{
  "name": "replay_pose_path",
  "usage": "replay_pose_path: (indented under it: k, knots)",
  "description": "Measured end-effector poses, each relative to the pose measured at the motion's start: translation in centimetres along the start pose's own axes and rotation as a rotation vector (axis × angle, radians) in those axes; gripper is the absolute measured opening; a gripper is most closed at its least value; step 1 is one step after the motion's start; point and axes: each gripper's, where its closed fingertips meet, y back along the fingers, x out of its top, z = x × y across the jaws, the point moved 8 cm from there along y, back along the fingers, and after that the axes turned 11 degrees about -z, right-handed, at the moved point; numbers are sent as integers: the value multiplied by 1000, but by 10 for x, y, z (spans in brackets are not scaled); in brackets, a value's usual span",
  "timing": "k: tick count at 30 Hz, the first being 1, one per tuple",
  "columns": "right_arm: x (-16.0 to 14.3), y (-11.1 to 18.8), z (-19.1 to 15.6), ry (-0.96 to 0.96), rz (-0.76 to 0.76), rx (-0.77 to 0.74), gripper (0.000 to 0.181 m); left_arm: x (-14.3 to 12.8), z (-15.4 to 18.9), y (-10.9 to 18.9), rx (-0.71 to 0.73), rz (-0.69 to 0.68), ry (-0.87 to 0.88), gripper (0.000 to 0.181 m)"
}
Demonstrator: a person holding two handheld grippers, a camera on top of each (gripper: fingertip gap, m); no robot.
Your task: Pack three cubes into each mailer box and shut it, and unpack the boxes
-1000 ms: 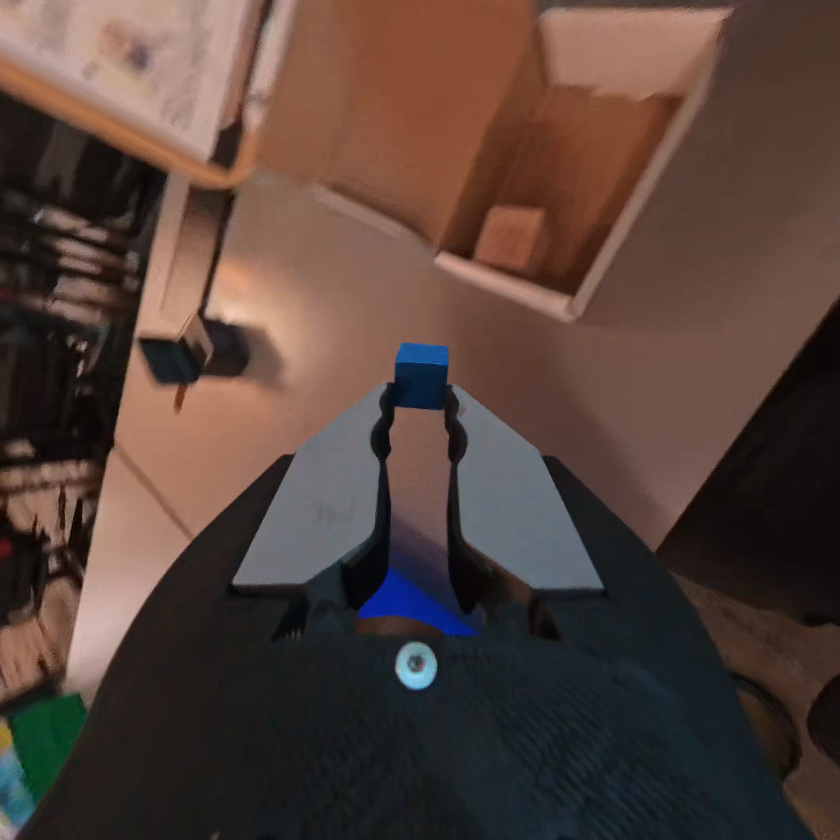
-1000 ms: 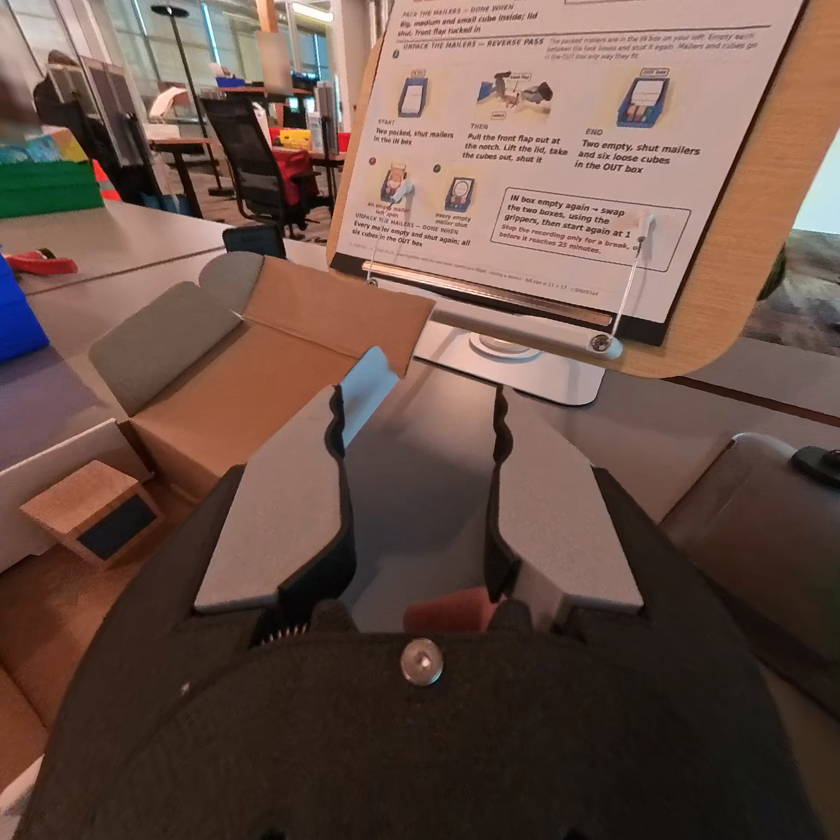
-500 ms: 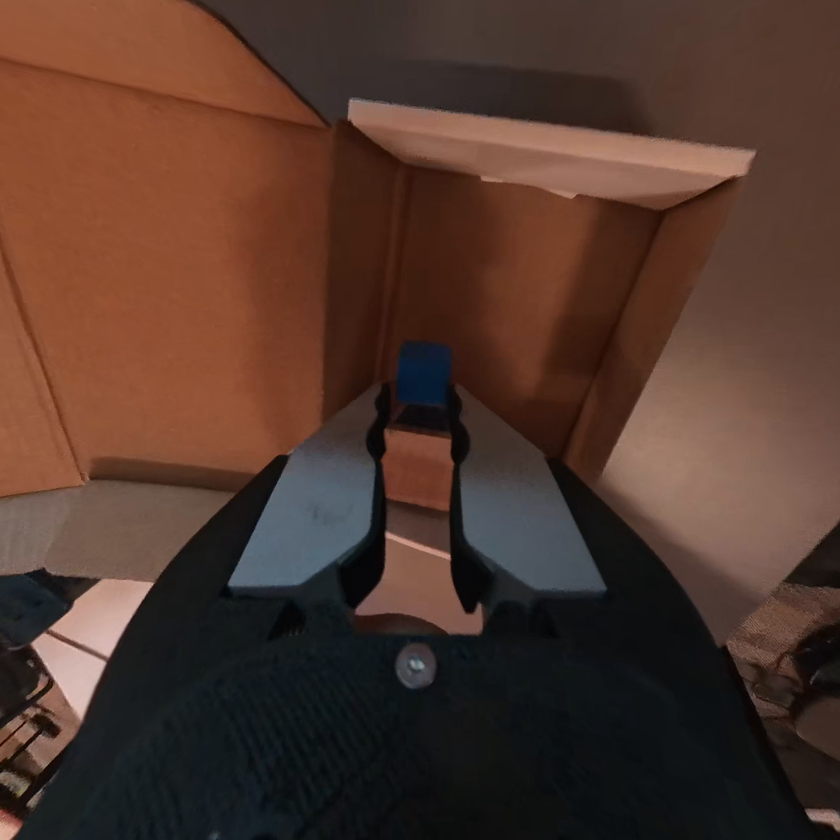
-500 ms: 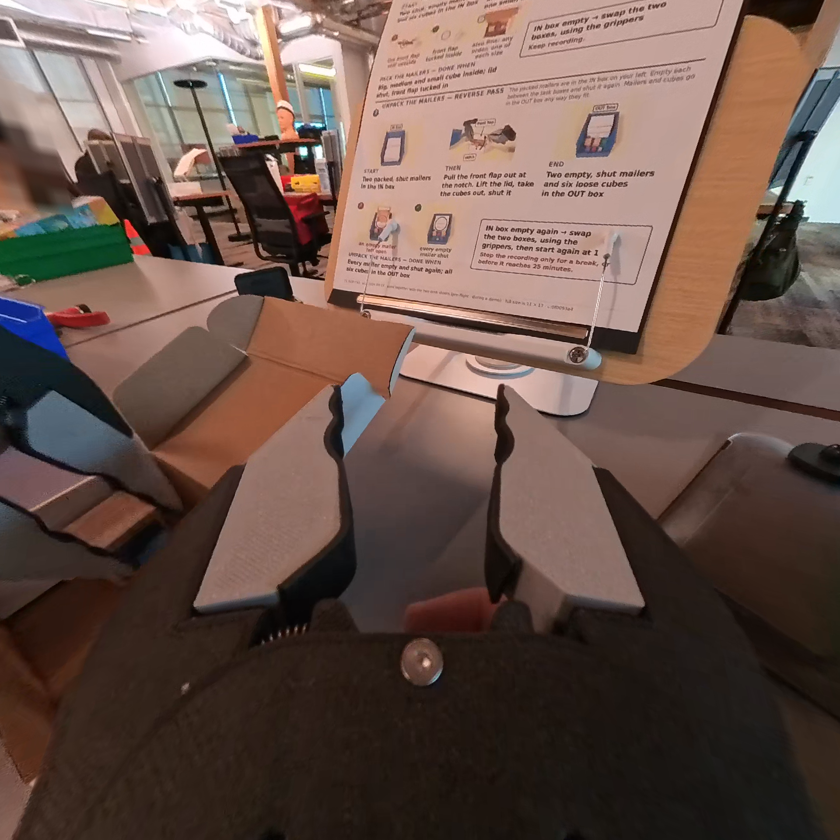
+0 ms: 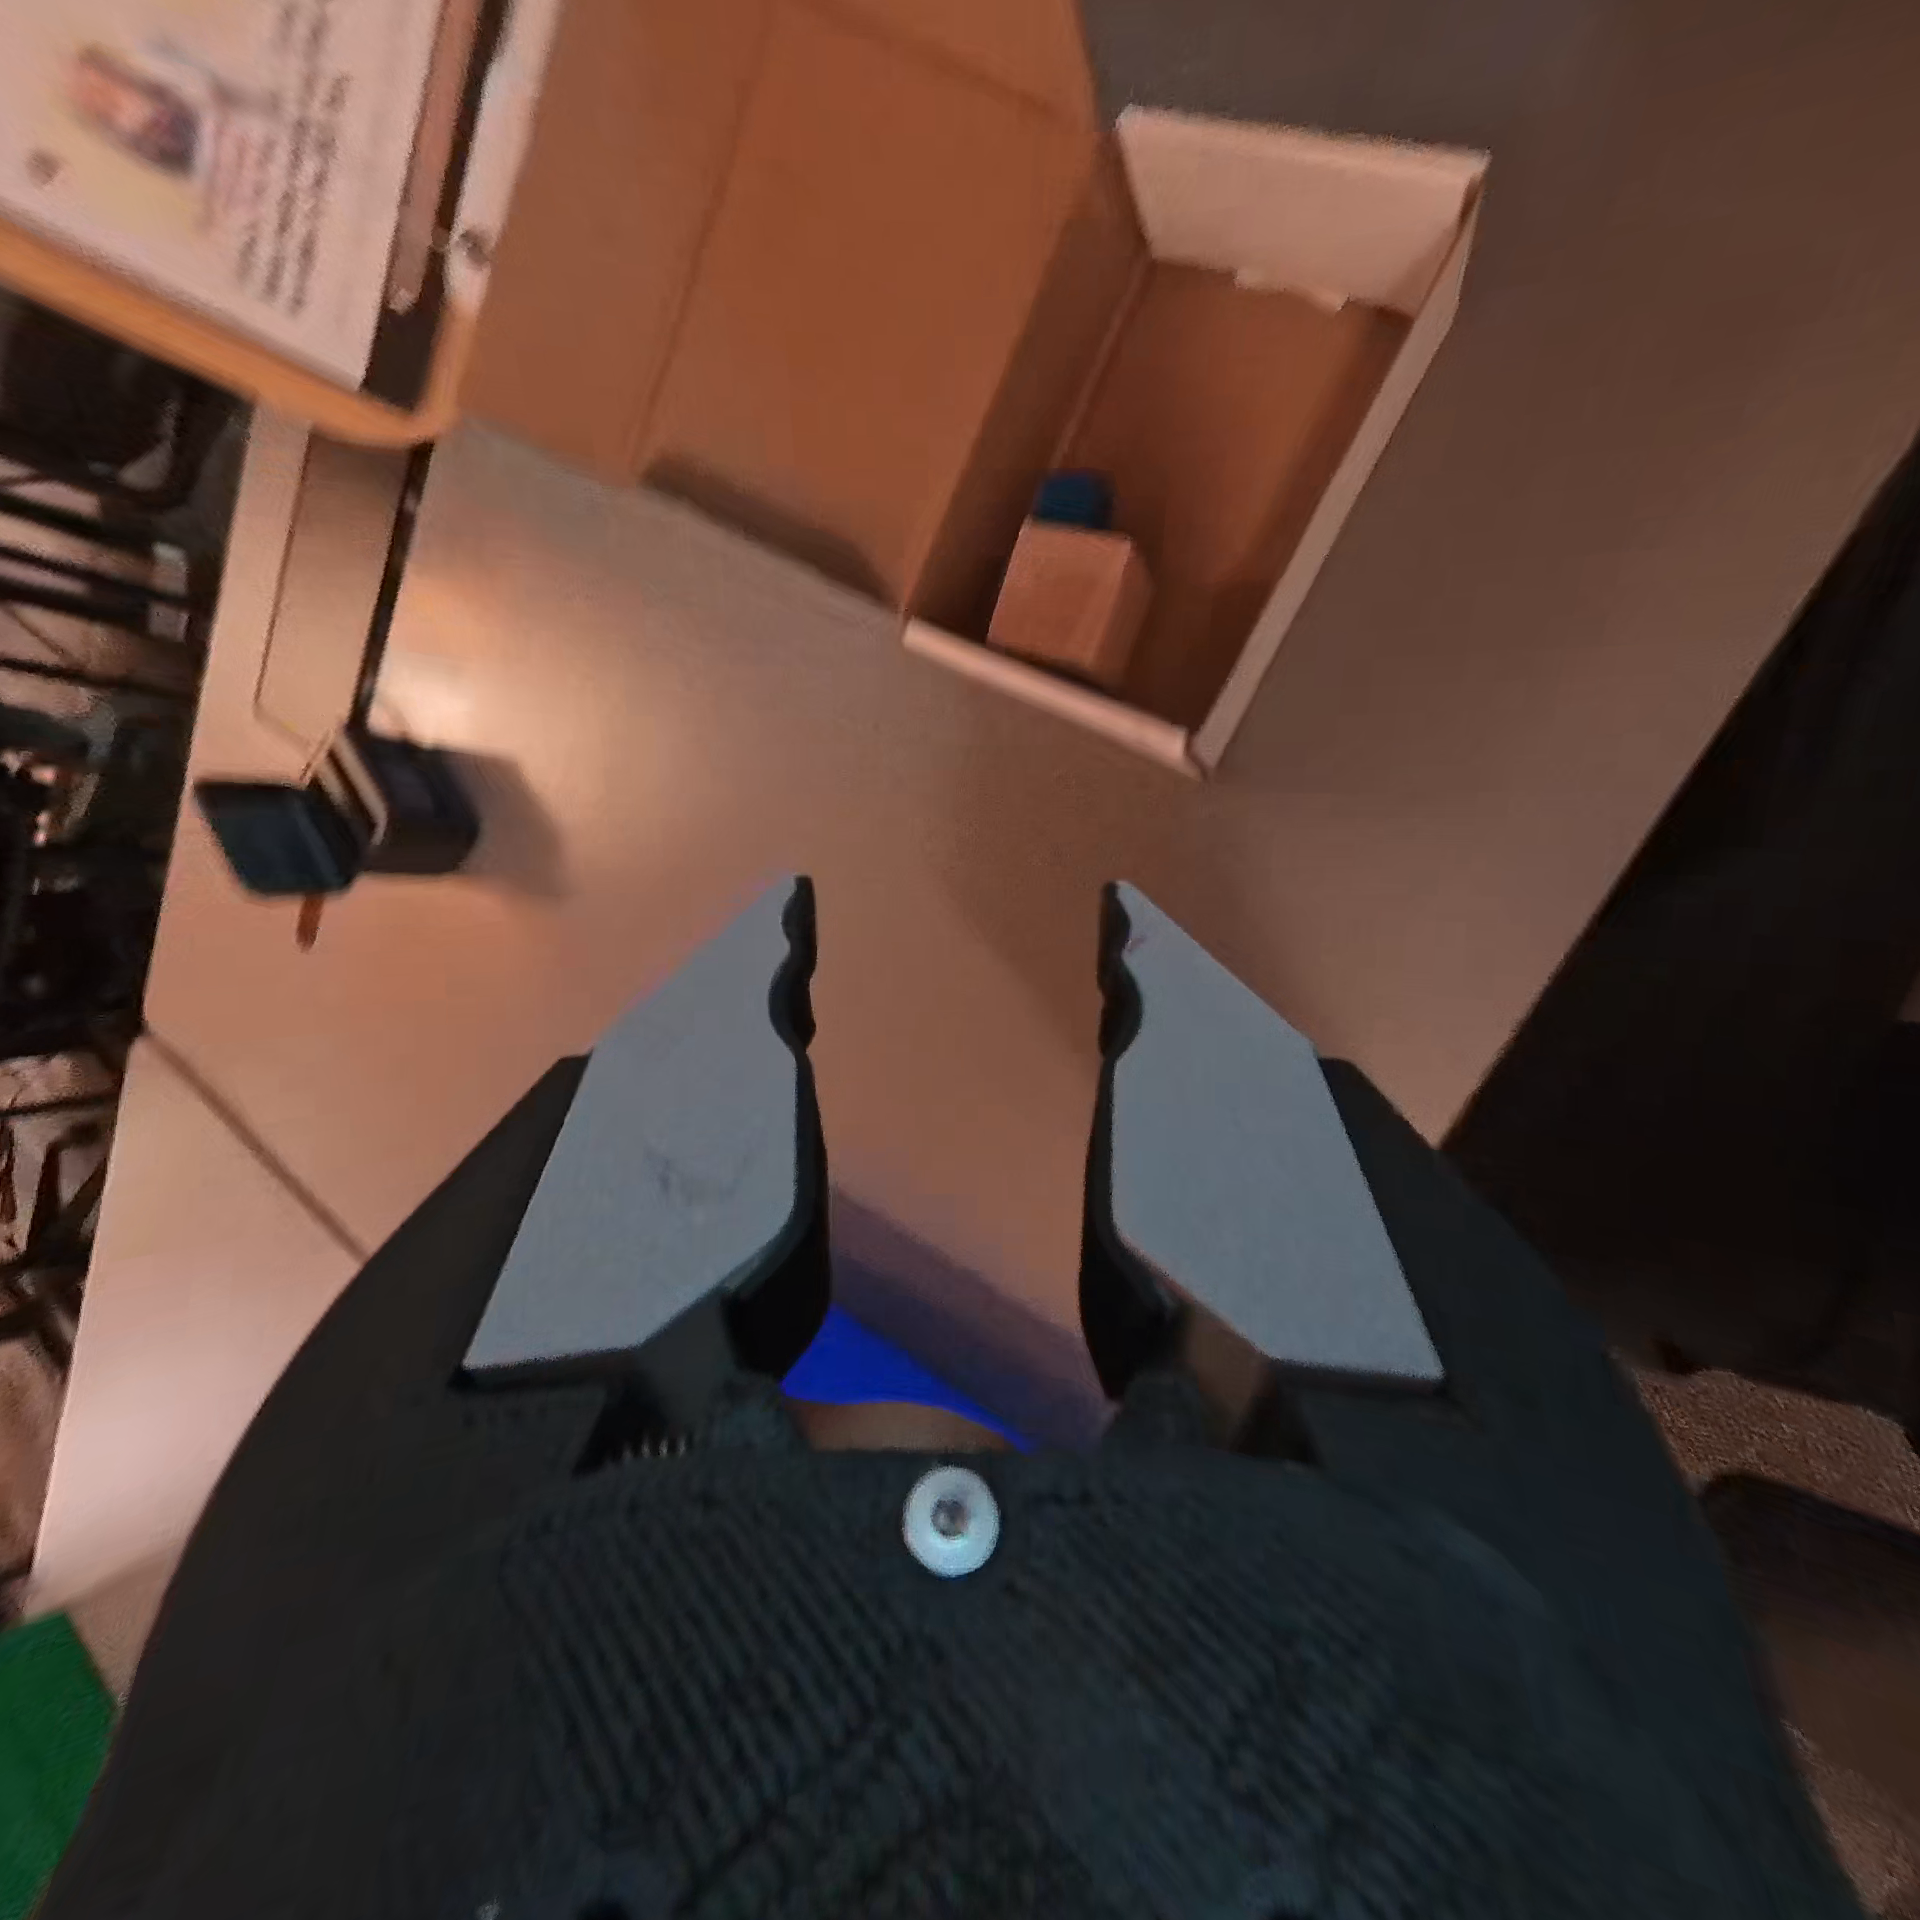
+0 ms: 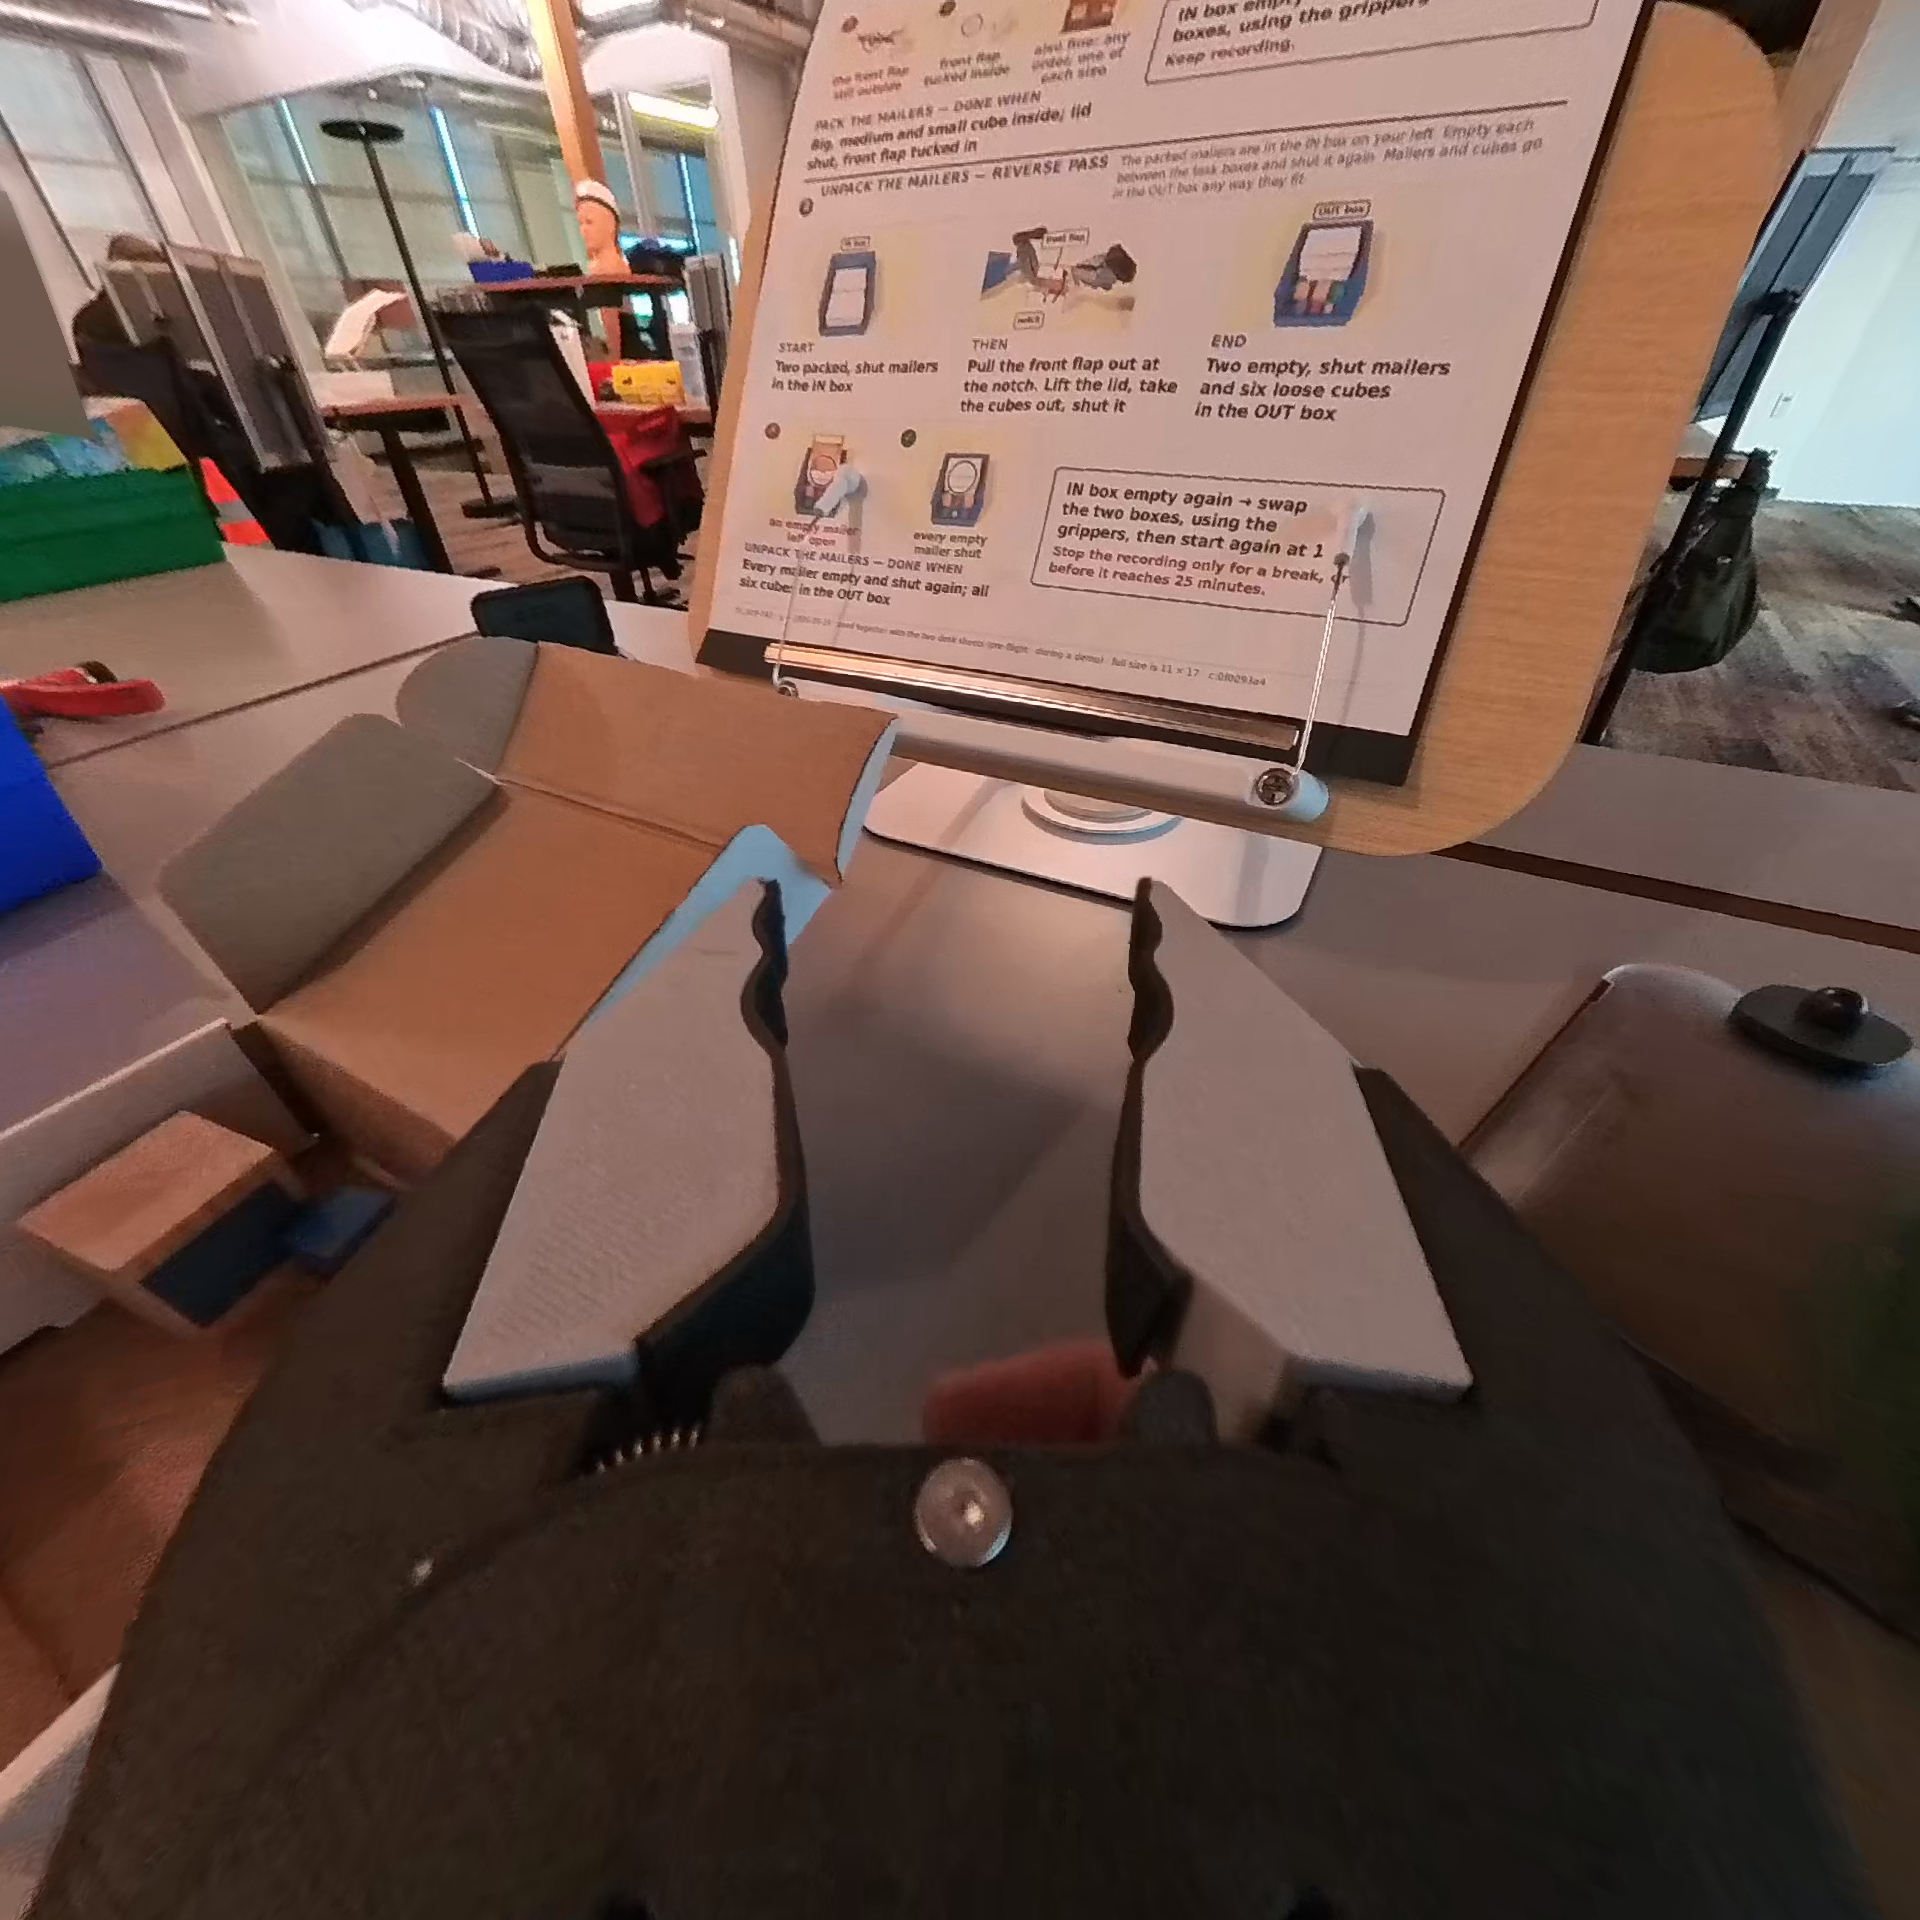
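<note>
An open cardboard mailer box lies on the grey table with its lid folded back. Inside it stands a wooden cube with a small blue cube beside it at the far side. My left gripper is open and empty, held above the table short of the box. In the right wrist view the same box lies at the left, with the wooden cube and the blue cube in it. My right gripper is open and empty to the right of the box.
An instruction sheet on a wooden stand is behind the box, on a white base. A blue bin sits at the far left. A small dark device stands on the table. A grey container is at the right. Left tips to right tips: about 30 cm. The wooden cube lies around 15 cm away from my left fingertips. The right camera catches it too, in the right wrist view.
My left gripper carried the small blue cube into the box, let it go beside the wooden cube, opened and pulled back. My right gripper stayed open and hardly moved.
</note>
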Motion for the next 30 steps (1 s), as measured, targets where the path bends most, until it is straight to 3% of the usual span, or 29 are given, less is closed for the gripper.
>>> replay_pose_path:
  k: [3,7,10,14,19,23,25,30]
  knots:
    - [-5,-3,4,6,-20,-29,65,-63,-3,28,40,-51,65,54]
    - [-13,-8,11,41,-43,-103,64,-147,-8,39,95,-174,162,54]
    - [-19,-10,14,62,-56,-148,65,-198,-9,32,77,-260,199,54]
    - [-27,-14,17,66,-78,-184,65,-239,-9,6,-32,-360,121,52]
    - [-27,-11,21,47,-62,-202,65,-264,-14,-35,-190,-429,-8,51]
    - [-27,-11,22,39,-65,-197,65,-272,-18,-61,-263,-500,-56,32]
    - [-27,-11,21,37,-70,-187,65,-274,-16,-71,-308,-545,-68,32]
    - [-23,-9,17,30,-53,-152,64,-265,-13,-73,-361,-555,-104,28]
